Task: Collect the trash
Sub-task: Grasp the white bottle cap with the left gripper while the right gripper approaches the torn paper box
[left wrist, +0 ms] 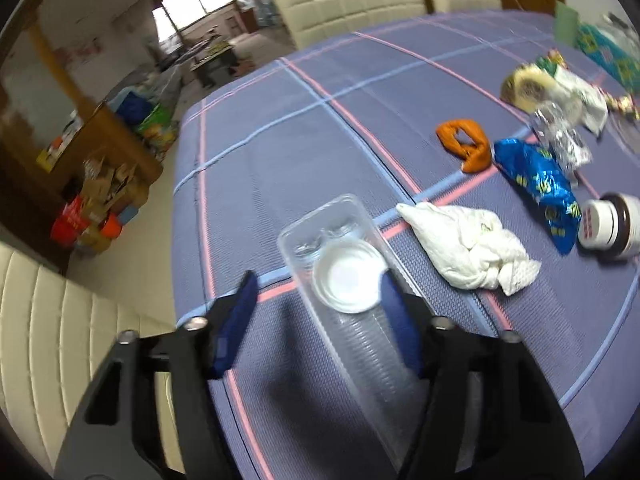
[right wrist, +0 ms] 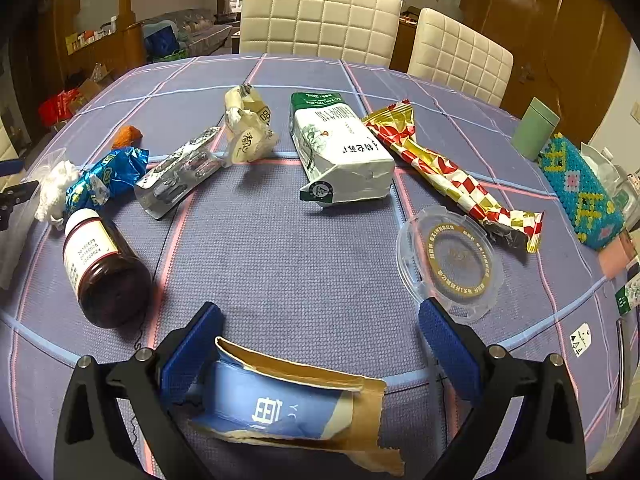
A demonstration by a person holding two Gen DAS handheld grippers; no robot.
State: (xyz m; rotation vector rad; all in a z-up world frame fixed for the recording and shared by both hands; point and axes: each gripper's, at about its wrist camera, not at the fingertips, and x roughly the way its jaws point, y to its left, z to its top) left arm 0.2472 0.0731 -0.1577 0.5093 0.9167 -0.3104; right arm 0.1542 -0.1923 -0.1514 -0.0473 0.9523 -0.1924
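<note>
Left wrist view: left tool [left wrist: 316, 292] half-closed around a clear plastic tray [left wrist: 340, 280] on the bench [left wrist: 260, 160], only one pad seemingly touching. Right tool [right wrist: 320, 332] gapes over a torn paper packet [right wrist: 296, 404]. Next: finish clamping, then lift

Clear tray [left wrist: 340, 240] w/ white lid [left wrist: 348, 276], flat on tablecloth [left wrist: 260, 168].

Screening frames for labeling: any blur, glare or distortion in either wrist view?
Left wrist: motion-smeared overall, the window blown out, the clear plastic tray hard to outline. Right wrist: sharp, label text legible on the brown bottle, only mild sheen on the clear round lid. Both: strong fisheye bending, dark corner vignette.
</note>
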